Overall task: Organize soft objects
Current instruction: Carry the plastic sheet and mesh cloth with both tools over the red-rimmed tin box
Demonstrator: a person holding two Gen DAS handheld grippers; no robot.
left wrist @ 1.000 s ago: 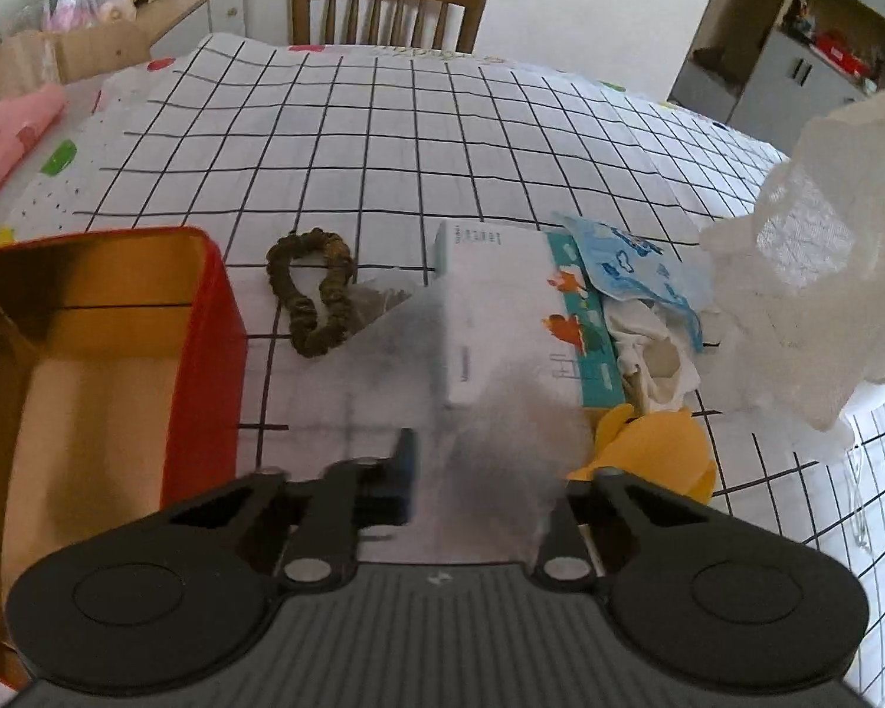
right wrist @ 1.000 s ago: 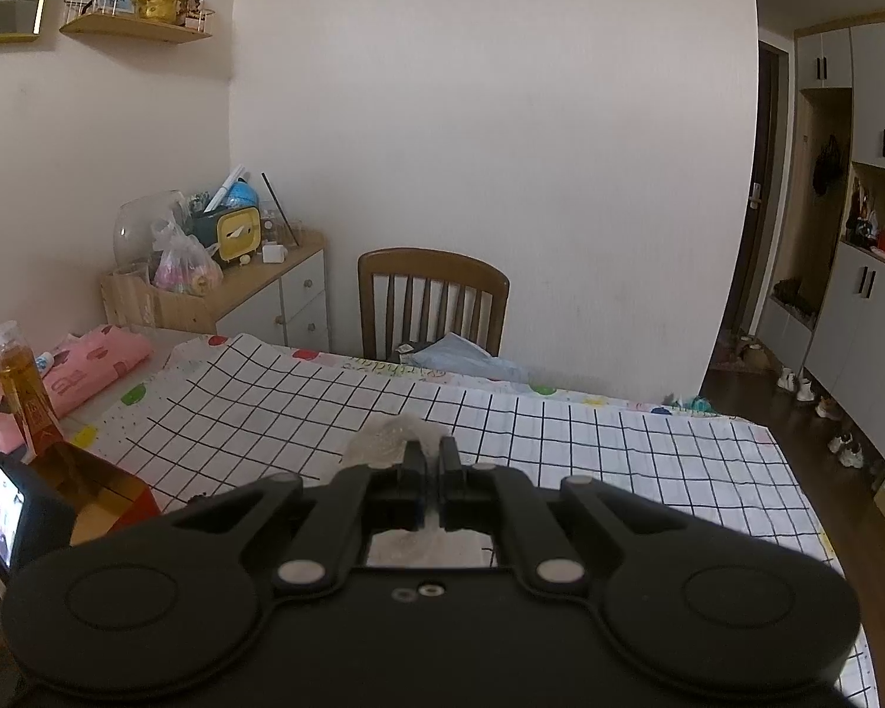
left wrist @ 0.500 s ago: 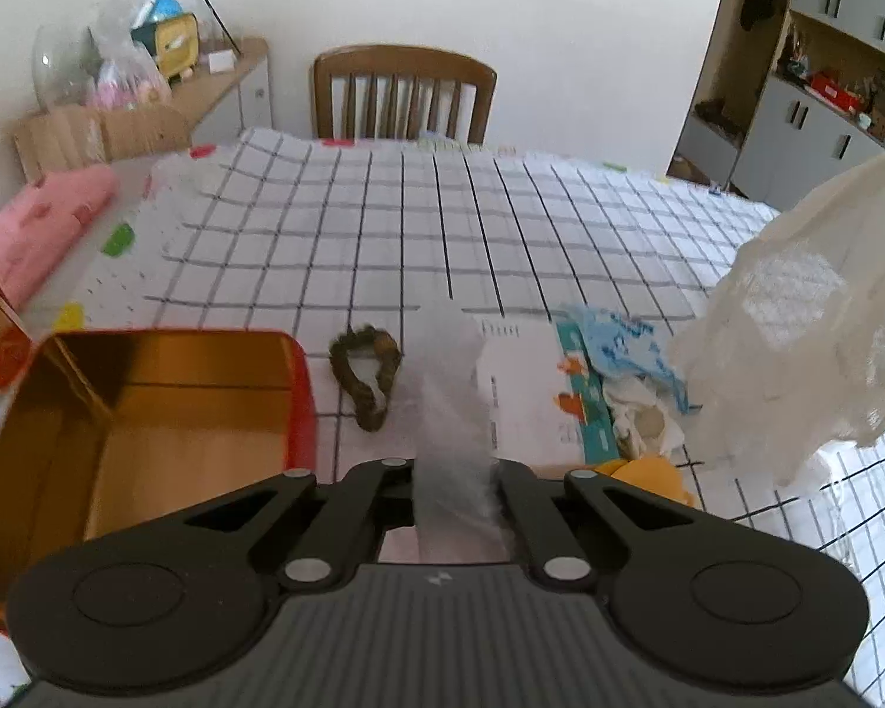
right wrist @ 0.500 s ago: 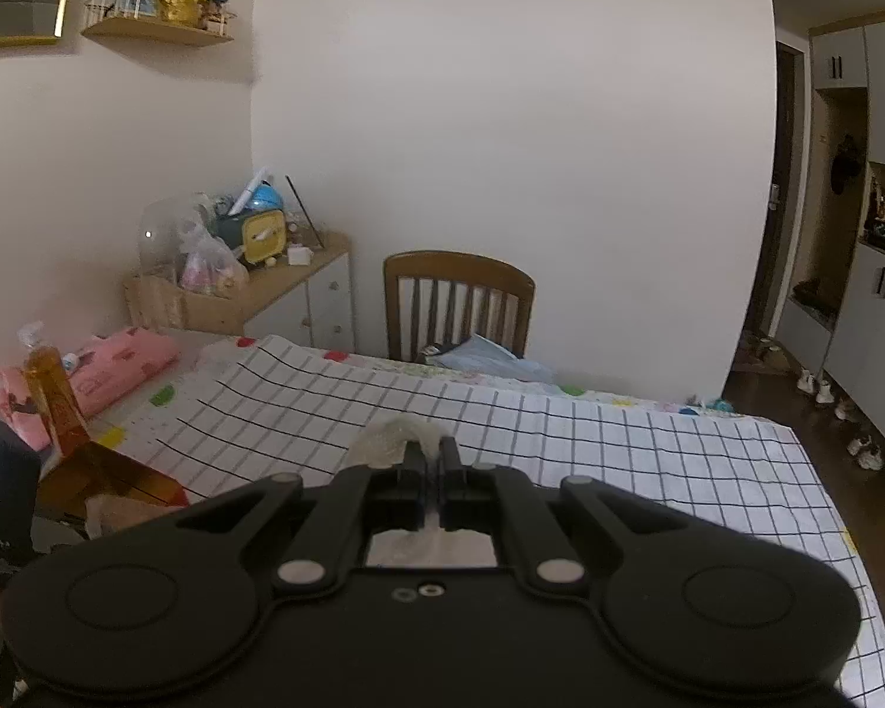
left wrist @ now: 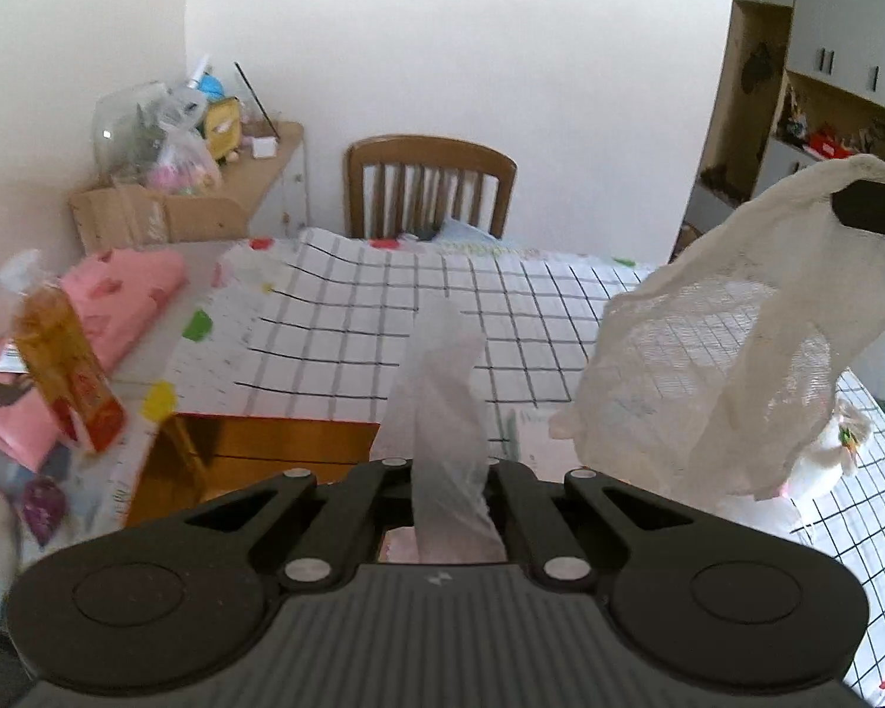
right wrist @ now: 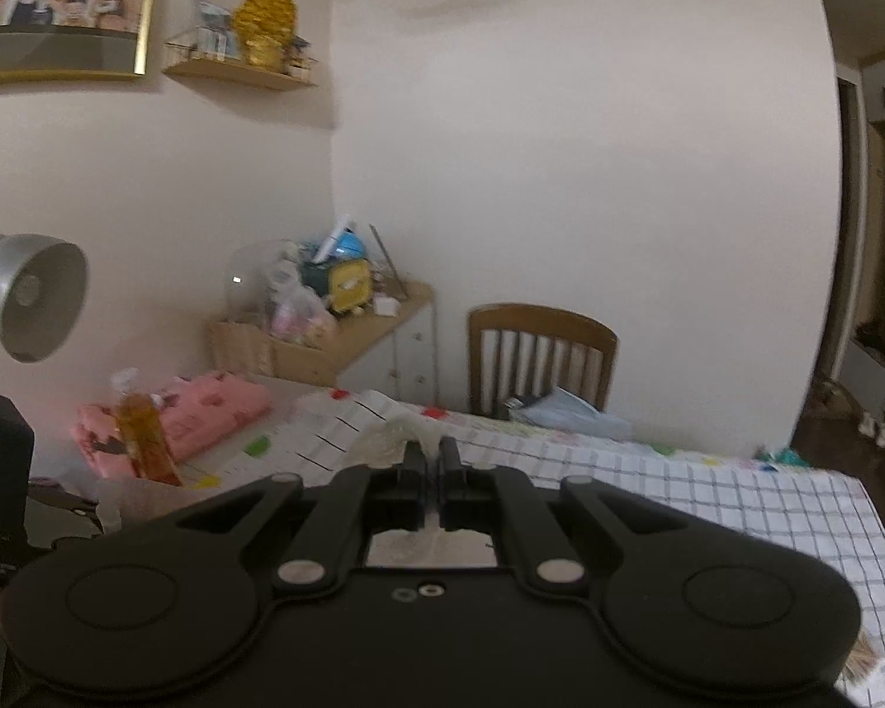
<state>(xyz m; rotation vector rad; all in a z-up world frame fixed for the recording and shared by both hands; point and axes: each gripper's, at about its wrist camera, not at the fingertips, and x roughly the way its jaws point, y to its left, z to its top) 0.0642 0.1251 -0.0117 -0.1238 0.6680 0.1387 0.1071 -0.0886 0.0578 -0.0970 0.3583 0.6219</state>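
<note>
Left wrist view: the left gripper is clamped tight on a thin translucent white sheet, gathered into a twisted strip. The strip's long axis runs away from the jaws, rising toward the wooden chair at the far edge of the table, and its free end points up and away over the checked tablecloth. Just to the left of the strip, below it on the cloth, stands the open red tin with its gold inside showing. Further left of the tin an amber bottle stands tilted in the fisheye, with a folded pink cloth behind it.

To the right of the strip hangs a white lace cloth, draped from its upper right corner where a black finger of the right gripper pinches it. Its long axis falls from that corner down and leftward, clear of the tablecloth.

Right wrist view: the right gripper has its jaws nearly closed on the lace cloth, which bunches just beyond the tips and also shows beneath them.
</note>
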